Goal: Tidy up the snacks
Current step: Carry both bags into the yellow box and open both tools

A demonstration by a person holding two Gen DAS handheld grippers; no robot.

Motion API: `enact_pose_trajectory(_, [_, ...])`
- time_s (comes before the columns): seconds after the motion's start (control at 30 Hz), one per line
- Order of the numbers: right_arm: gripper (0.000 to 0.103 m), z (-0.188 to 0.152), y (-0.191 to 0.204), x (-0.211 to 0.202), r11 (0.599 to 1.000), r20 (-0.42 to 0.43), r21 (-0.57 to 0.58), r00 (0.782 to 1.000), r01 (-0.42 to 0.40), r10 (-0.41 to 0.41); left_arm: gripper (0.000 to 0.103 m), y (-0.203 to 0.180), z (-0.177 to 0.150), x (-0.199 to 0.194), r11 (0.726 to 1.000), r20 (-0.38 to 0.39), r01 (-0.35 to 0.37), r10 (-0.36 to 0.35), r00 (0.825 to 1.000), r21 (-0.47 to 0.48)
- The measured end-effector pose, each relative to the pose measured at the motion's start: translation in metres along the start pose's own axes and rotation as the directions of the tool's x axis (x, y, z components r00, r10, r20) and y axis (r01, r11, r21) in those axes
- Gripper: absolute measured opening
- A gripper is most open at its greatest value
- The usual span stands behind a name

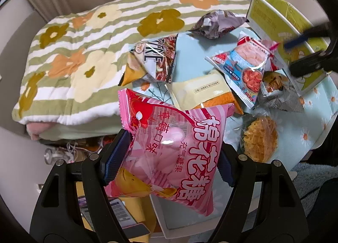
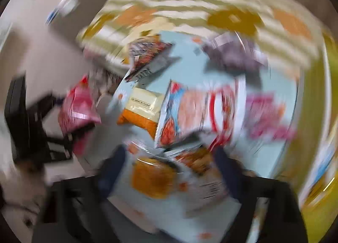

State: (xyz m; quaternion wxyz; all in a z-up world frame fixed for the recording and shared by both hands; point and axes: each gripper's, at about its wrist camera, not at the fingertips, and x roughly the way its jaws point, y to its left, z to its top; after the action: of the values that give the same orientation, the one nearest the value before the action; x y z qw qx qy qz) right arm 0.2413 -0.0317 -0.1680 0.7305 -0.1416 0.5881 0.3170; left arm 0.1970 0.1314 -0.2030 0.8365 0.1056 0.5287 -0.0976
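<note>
A: The left gripper point(image 1: 166, 164) is clamped on the pink marshmallow bag point(image 1: 169, 150), its blue pads pressing both sides, the bag lifted over the table's near edge.

B: And the right gripper point(image 2: 169, 171)?

A: Its own view is smeared, but the jaws stand wide with nothing between them, above the packets.

B: What lies beyond the pink bag?

A: On the pale blue floral tablecloth point(image 1: 316, 124), nearest, a round golden pastry in clear wrap point(image 1: 260, 137). Then a cream and orange packet point(image 1: 202, 93), with a blue shrimp cracker bag point(image 1: 243, 67) leaning over its right side. To the left, a dark bag lettered in white point(image 1: 156, 57). Farther back, a crumpled grey bag point(image 1: 217, 24).

B: And the box?

A: A yellow-green carton point(image 1: 281, 25) stands at the far right; beyond the table lies a flowered quilt point(image 1: 84, 52).
</note>
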Motion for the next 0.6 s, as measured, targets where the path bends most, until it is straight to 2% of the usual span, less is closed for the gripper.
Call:
enact_pose_trajectory(0.03, [0.093,0.006,0.002,-0.002,0.995,-0.014,-0.094,0.999,0.044,-0.045,0.073,0.0,-0.001,-0.001,1.0,0.003,-0.003,0.003,1.0,-0.005])
enact_pose_trajectory(0.1, [0.093,0.017,0.009,0.003,0.948,-0.078,-0.309,0.991,0.084,-0.113,0.073,0.001,-0.001,-0.003,1.0,0.007,-0.011,0.011,1.0,-0.015])
enact_pose_trajectory(0.2, [0.093,0.025,0.016,0.028,0.813,-0.156,-0.578,0.967,0.075,-0.2,0.073,0.001,-0.003,-0.007,0.999,0.006,-0.026,0.026,1.0,-0.029])
enact_pose_trajectory(0.23, [0.093,0.025,0.015,0.042,0.75,-0.194,-0.659,0.952,0.052,-0.236,0.073,0.001,-0.004,-0.008,0.999,0.005,-0.033,0.033,0.999,-0.033])
enact_pose_trajectory(0.33, [0.093,0.022,0.004,0.068,0.651,-0.237,-0.759,0.924,0.016,-0.3,0.073,0.001,-0.007,-0.01,0.997,0.0,-0.053,0.053,0.999,-0.05])
enact_pose_trajectory(0.47, [0.093,0.028,-0.006,0.096,0.577,-0.259,-0.816,0.912,-0.031,-0.317,0.073,0.005,-0.011,-0.008,0.994,-0.019,-0.065,0.064,0.998,-0.088])
enact_pose_trajectory(0.53, [0.093,0.03,-0.008,0.109,0.561,-0.268,-0.826,0.91,-0.048,-0.316,0.073,0.006,-0.013,-0.006,0.992,-0.031,-0.07,0.067,0.997,-0.106])
enact_pose_trajectory(0.6, [0.092,0.033,-0.012,0.12,0.568,-0.283,-0.82,0.912,-0.071,-0.296,0.073,0.007,-0.014,-0.004,0.99,-0.039,-0.072,0.068,0.997,-0.118])
